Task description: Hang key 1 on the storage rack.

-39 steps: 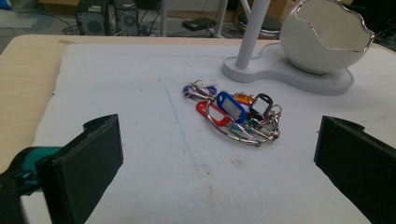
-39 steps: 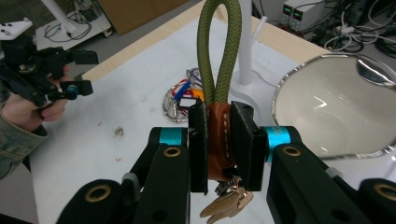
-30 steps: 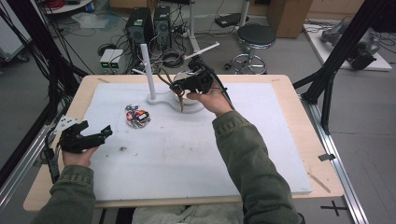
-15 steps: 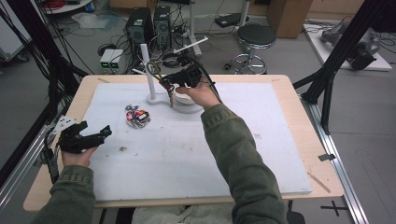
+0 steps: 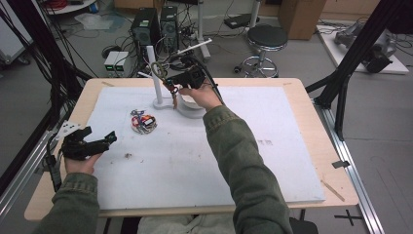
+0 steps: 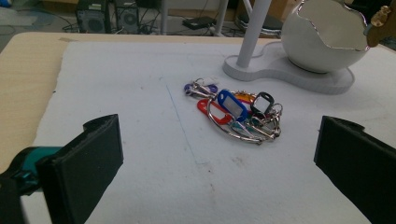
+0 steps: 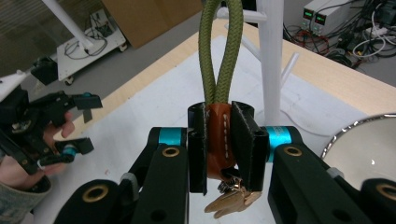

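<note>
Leftward toward the white peg stand (image 5: pixel 157 78) the right tongs (image 7: pixel 219 144) have carried the keychain (image 7: pixel 219 140) — clamped on its stiff leather tab, the sound hold, since the green cord loop (image 7: pixel 219 51) is limp and the light keys dangle — while the left tongs (image 5: pixel 97 144) rest open on the table (image 5: pixel 302 92).

My table (image 5: pixel 302 92), with the white mat (image 5: pixel 272 146) covering most of it.

On the mat, the white stand (image 5: pixel 157 73) rises at the far side; the white bowl (image 5: pixel 191 105) sits on its base just right of the post, and the bunch of key tags (image 5: pixel 143 122) lies near, in front-left.
</note>
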### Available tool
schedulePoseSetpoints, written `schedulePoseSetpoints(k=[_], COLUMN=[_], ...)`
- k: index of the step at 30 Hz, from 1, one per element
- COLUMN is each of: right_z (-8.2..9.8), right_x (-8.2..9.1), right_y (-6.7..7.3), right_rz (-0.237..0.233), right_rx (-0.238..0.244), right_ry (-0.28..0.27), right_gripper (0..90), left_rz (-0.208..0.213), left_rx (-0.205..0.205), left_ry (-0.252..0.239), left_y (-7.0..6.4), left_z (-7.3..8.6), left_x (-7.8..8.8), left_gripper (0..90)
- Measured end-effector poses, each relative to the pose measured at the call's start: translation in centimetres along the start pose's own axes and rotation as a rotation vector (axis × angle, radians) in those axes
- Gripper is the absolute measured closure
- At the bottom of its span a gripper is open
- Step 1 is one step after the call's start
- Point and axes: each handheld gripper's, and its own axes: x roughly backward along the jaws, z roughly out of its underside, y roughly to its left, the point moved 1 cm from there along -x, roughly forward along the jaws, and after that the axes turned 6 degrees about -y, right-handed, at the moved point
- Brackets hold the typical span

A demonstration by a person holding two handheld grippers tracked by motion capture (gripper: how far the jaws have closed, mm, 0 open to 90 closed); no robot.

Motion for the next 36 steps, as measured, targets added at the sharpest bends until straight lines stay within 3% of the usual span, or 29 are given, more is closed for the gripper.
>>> schedulePoseSetpoints(k=[8,20,28,34,36], right_z=[-1.1,-0.7,-0.4,-0.2,-0.1], right_x=[-1.0,-2.5,-3.1,-3.7,-3.5], right_y=[0.5,-1.0,-1.8,-1.8,-1.7], right_rz=[0.021,0.04,0.043,0.014,-0.024], right_rx=[0.014,0.012,0.024,0.04,0.04], right_ry=[0.016,0.072,0.076,0.095,0.119], right_gripper=[76.5,76.5,76.8,75.4,65.2], left_rz=[0.0,-0.008,-0.006,0.004,0.002], left_rx=[-0.001,-0.002,-0.009,-0.01,-0.01], left_ry=[-0.001,0.002,0.008,0.01,0.011], left_y=[0.1,0.2,0.1,0.1,0.1], left_z=[0.0,0.1,0.2,0.2,0.3], left_x=[0.1,0.4,0.4,0.3,0.3], left_gripper=[1.7,1.7,1.7,1.7,1.7])
